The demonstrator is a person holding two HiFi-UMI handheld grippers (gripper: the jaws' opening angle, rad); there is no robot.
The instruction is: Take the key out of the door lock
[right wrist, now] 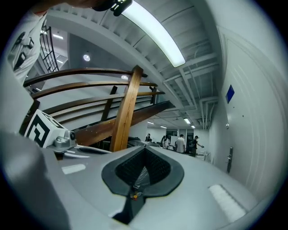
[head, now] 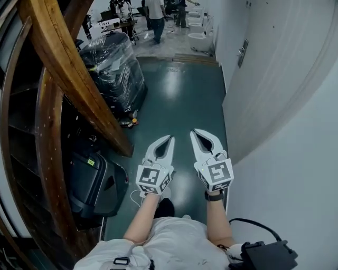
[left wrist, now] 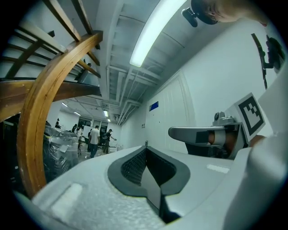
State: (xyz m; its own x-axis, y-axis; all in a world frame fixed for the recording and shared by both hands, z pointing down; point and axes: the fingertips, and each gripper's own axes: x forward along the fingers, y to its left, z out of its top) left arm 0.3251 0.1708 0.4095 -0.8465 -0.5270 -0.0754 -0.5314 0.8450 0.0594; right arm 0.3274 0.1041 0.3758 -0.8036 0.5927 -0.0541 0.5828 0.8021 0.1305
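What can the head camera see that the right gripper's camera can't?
Only the head view shows the person's forearms, the black case and the wide green floor. Only the right gripper view shows the ceiling light and a blue sign. Both show the wooden beam, the door handle and people far off.
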